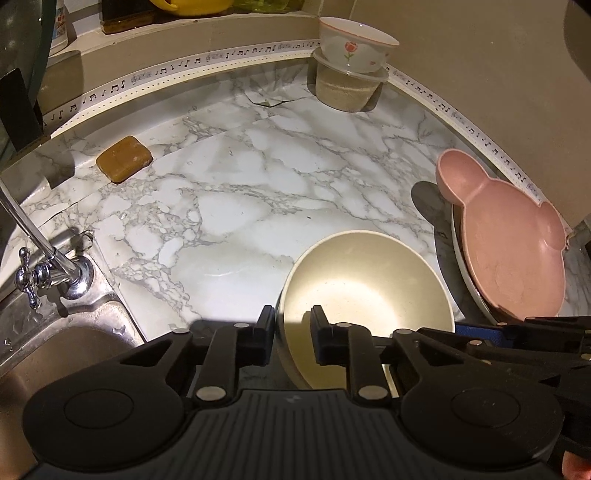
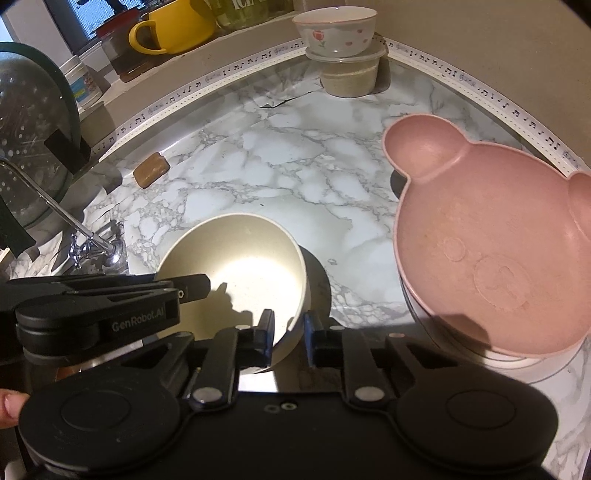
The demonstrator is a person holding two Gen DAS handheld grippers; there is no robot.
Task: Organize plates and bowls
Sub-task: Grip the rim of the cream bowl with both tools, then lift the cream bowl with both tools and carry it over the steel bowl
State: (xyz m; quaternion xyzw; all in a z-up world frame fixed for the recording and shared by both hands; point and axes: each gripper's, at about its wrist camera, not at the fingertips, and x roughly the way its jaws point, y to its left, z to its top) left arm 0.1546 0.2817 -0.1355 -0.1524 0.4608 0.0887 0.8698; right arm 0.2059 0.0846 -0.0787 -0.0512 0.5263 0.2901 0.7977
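A cream bowl sits on the marble counter, close in front of both cameras. My left gripper is shut on its left rim, one finger inside and one outside. On the rim's near right side my right gripper is shut the same way. The left gripper's finger also shows over the bowl in the right wrist view. To the right, a pink bear-shaped plate rests tilted on a white plate. A flowered bowl stands on a lidded container at the back.
A brown soap bar lies at the left of the counter. A chrome tap and steel sink are at the near left. A yellow mug stands on the back ledge and a colander at far left. A wall closes off the right side.
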